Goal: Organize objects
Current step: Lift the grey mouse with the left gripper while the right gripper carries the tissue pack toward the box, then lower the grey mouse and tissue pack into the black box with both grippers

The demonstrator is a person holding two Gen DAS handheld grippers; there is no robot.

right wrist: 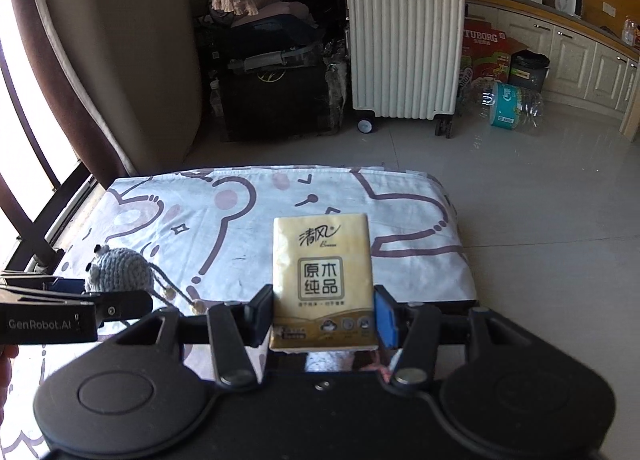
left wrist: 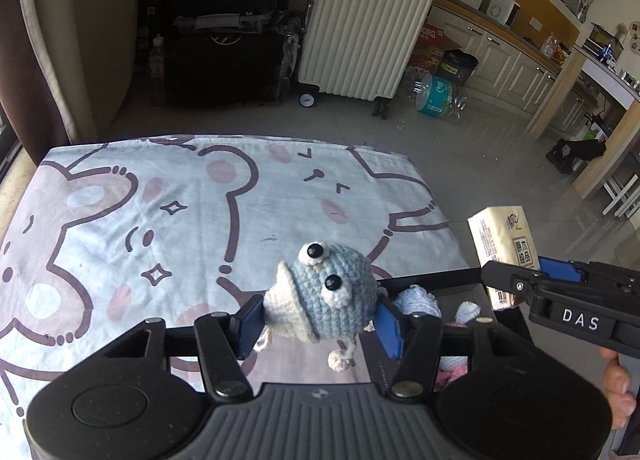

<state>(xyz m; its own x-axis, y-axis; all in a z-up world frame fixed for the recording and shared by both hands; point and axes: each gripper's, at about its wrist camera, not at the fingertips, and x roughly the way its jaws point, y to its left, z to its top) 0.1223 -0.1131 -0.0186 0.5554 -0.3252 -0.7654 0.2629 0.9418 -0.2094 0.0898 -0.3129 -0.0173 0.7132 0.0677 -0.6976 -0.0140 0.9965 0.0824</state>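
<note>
Over the bed: both grippers held up side by side, each with one item, above the cartoon bear sheet.
Left gripper: fingers closed onto crochet toy; blue pads press its two sides.
Crochet toy: blue-grey body, cream snout, two black bead eyes on white; thin cream strings with knotted ends hang under it. Lifted off the sheet, nothing under it touching.
Right gripper: fingers closed onto tissue pack at its lower half.
Tissue pack: yellow, upright, printed face toward the wrist camera, Chinese characters in a square frame. Held in the air above the near right part of the bed.
Relation: right gripper sits just right of the left one; pack and toy near each other, not touching.
Tray: black rim under the left gripper, at the bed's near right; pale blue and white crochet pieces lie inside. Most of it is hidden by the gripper body.
Hand: person's fingers visible under the right gripper handle.
Background: white ribbed suitcase upright on the tiled floor, dark bags to its left, crushed water bottle lying beside it, cream cabinets along the right wall.
</note>
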